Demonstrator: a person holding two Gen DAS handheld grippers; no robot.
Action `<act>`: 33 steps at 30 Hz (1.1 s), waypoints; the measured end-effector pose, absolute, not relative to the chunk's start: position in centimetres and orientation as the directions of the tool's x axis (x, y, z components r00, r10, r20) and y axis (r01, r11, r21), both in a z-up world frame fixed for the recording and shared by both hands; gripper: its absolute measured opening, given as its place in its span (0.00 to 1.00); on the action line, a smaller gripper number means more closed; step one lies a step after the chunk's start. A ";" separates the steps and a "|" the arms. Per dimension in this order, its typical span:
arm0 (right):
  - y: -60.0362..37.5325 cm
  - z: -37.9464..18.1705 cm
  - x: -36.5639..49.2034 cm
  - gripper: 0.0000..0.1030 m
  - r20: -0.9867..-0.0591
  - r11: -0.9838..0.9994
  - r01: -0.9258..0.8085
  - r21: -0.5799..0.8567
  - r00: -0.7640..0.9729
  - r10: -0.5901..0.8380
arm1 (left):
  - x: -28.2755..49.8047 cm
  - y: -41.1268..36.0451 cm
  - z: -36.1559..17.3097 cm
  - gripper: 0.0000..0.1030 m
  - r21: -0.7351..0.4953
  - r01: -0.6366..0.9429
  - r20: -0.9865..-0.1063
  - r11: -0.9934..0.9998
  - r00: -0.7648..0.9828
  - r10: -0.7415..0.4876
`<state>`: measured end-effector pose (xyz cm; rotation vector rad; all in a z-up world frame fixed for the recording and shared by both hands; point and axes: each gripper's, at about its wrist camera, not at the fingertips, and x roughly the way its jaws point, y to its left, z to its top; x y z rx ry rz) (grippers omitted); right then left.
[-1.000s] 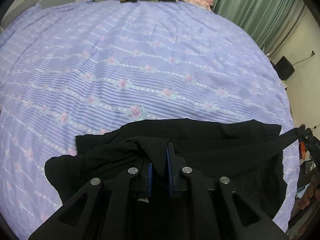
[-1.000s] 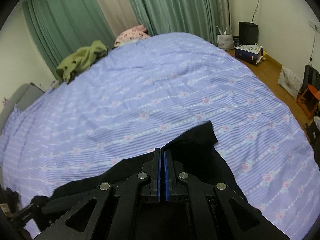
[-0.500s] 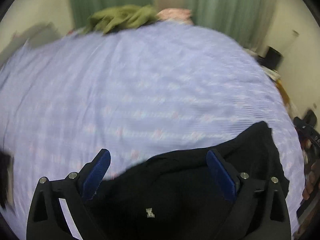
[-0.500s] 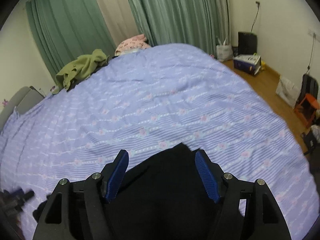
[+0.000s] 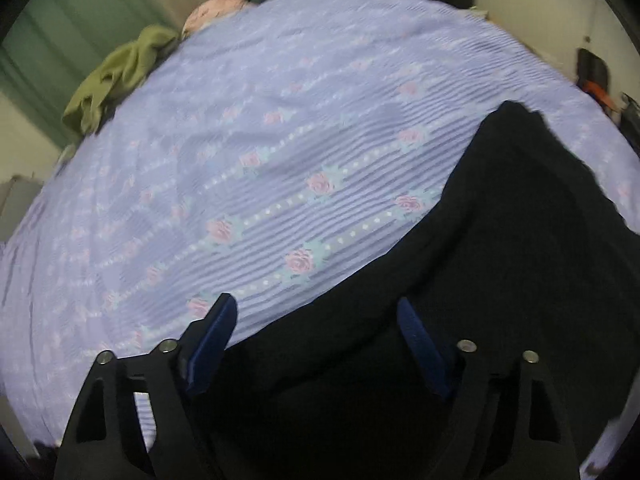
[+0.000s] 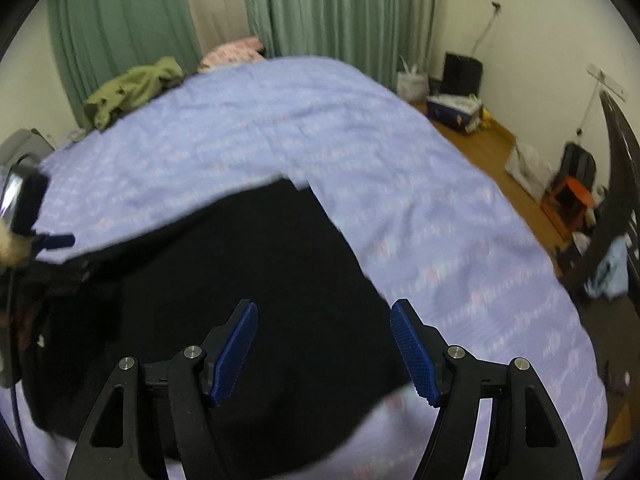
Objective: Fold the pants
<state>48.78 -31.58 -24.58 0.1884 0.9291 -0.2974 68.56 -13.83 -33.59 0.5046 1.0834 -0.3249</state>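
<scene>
Left wrist view: left gripper (image 5: 316, 340) with jaws spread wide, nothing between the blue pads (image 5: 210, 344), hovering over the near edge of the black pants (image 5: 500, 272). Pants lying flat on the bed (image 5: 280, 128), filling the lower right of the view, one corner reaching up toward the far right side. Left pad over the lilac flowered bedsheet, right pad over the black cloth. Whether the pads touch the cloth: cannot tell. Olive green garment (image 5: 116, 80) bunched at the far left edge of the bed, pink pillow (image 5: 218, 6) just beside it near the green curtains (image 5: 80, 20). Frame blurred, fine detail lost.

Right wrist view: right gripper (image 6: 324, 344) with jaws also wide apart, gripping nothing, blue ribbed pads (image 6: 412, 352) held over the pants (image 6: 240, 280). Pants spread as a broad dark slab across the near part of the bed (image 6: 440, 220), a squared corner pointing toward the middle of the sheet, near edge rounded at the bottom. Left gripper (image 6: 52, 242) partly visible at the far left edge, at the pants' left side; jaw state not readable from here. Olive green garment (image 6: 132, 90) and pink pillow (image 6: 236, 50) at the head of the bed, green curtains (image 6: 328, 12) behind. Wooden floor (image 6: 492, 144) on the right with a blue box (image 6: 452, 110), a black speaker-like box (image 6: 462, 74), an orange stool (image 6: 568, 200). Blurred too.
</scene>
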 end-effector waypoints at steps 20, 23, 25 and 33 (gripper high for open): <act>-16.3 -22.8 41.9 0.68 -0.839 0.993 -0.004 0.119 0.534 0.103 | 50.8 11.3 -27.3 0.82 -0.134 0.118 -0.832 0.984 0.526 -0.176; -13.1 -22.9 42.2 0.68 -0.844 0.992 -0.052 0.114 0.521 0.125 | 52.0 13.4 -29.0 0.70 -0.242 0.079 -0.824 0.967 0.509 -0.248; -11.7 -23.0 42.3 0.68 -0.846 0.992 -0.067 0.110 0.517 0.129 | 53.2 13.5 -29.8 0.61 -0.288 0.089 -0.815 0.954 0.500 -0.293; -10.0 -23.5 43.3 0.68 -0.859 0.995 -0.021 0.096 0.503 0.093 | 58.6 12.5 -32.3 0.37 -0.326 0.144 -0.821 0.934 0.448 -0.355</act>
